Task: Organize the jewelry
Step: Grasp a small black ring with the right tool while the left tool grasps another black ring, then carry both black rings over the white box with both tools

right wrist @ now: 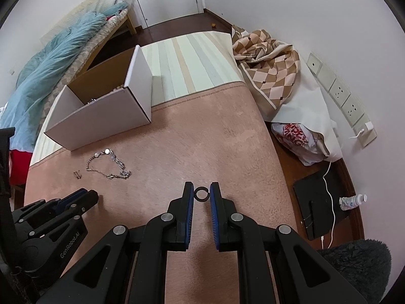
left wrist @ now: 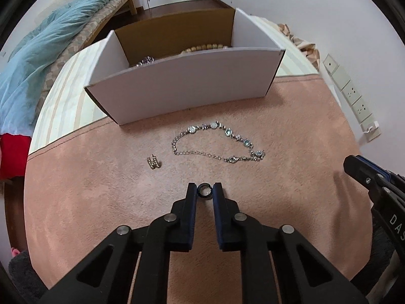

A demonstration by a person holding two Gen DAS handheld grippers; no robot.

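Note:
My left gripper (left wrist: pixel 205 190) is shut on a small dark ring (left wrist: pixel 204 190), pinched between its fingertips just above the pink cloth. My right gripper (right wrist: pixel 201 194) has a second dark ring (right wrist: pixel 201 194) between its fingertips; the left finger touches it and a thin gap shows at the right finger. A silver bracelet with pale blue stones (left wrist: pixel 217 141) lies on the cloth ahead, and it also shows in the right wrist view (right wrist: pixel 108 164). A small gold ear cuff (left wrist: pixel 154 162) lies left of it. The open white box (left wrist: pixel 182 86) holds beads and silver pieces.
The right gripper's body (left wrist: pixel 374 185) shows at the right edge of the left wrist view. A checked cloth (right wrist: pixel 265 71), a plastic bag (right wrist: pixel 296 136), a black pad with a white cable (right wrist: pixel 319 207) and wall sockets (right wrist: pixel 339 93) lie to the right. A bed with a blue quilt (right wrist: pixel 55 65) stands at the left.

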